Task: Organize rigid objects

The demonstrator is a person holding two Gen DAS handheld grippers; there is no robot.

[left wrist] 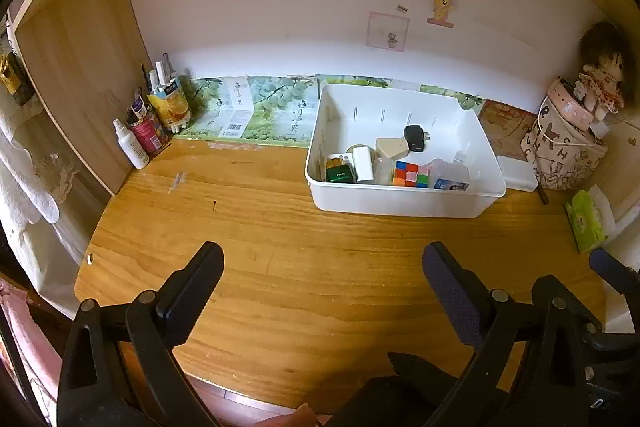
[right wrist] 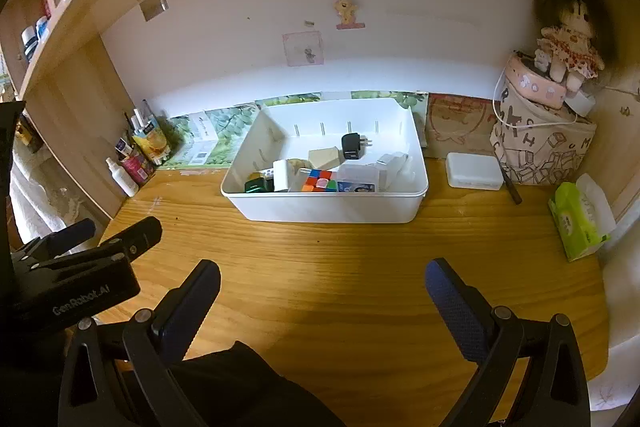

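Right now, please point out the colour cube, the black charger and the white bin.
colour cube (right wrist: 319, 181), right wrist view, top face.
black charger (right wrist: 351, 146), right wrist view, body.
white bin (right wrist: 332, 207), right wrist view, front wall.

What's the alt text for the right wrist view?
A white bin sits on a wooden desk, holding a puzzle cube, a black charger and other small items. The right hand-held gripper is open and empty over bare desk; the left hand-held gripper shows at the left edge.
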